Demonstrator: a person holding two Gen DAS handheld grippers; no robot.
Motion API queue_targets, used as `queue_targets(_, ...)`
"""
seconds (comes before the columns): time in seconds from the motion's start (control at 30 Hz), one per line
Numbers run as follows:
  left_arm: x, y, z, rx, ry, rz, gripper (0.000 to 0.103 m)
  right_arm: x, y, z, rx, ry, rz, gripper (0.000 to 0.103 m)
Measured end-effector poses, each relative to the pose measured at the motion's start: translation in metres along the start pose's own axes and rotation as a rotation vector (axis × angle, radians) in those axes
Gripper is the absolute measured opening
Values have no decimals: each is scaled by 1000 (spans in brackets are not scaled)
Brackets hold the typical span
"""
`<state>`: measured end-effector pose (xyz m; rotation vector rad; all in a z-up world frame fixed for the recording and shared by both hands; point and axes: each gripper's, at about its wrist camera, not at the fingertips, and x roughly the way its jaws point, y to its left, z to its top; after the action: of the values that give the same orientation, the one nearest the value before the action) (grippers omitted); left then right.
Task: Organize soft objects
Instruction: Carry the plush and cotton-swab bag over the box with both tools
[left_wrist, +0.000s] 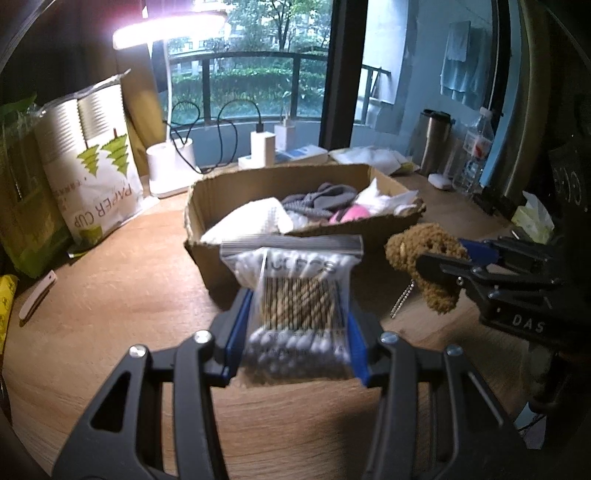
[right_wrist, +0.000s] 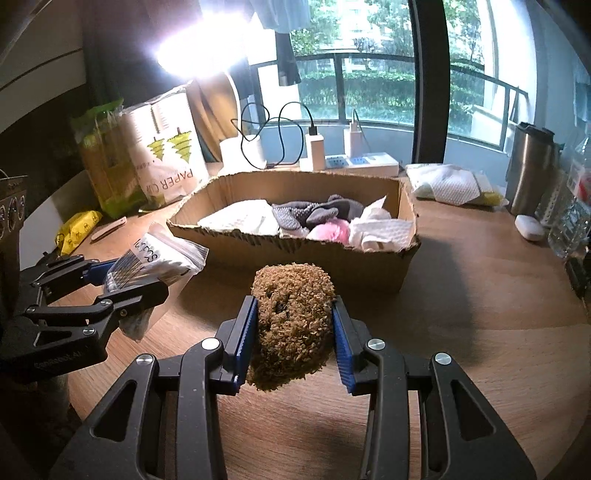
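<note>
Swab bag (left_wrist: 295, 295) in left hand-held gripper (left_wrist: 297, 332)

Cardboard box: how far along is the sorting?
Done: the cardboard box already holds grey fabric, a pink item and white tissue. In hand: left tool grips the cotton swab bag; right tool grips the brown plush. Left: dropping both in.

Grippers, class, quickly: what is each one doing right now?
Left gripper: closed on the clear zip bag of cotton swabs.
Right gripper: closed on the brown fuzzy plush toy.
</note>
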<state>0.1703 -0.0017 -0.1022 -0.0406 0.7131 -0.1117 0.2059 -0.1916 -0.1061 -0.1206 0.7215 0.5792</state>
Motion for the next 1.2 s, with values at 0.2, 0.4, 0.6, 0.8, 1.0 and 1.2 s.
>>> queue_targets(0.2,-13,1,11,0,-40,1,48,-10,0,7,-6,-25,-6,40)
queue_targets(0.4,-21,3,22,0,-69,2,48,-20,-2,15,-7,-51,-20,40)
queue_targets(0.6,-28,6,31,2,-95,3,48,-28,-7,23,-8,-74,-40,41)
queue_targets(0.8,-33,12,43,0,-124,5,48,-32,-8,33,-12,-93,-53,41)
queue_targets(1.0,-33,18,55,-1,-145,14,48,-31,-9,42,-20,-105,-65,41)
queue_targets(1.2,-32,26,66,-11,-169,16,48,-30,-14,55,-29,-120,-77,41)
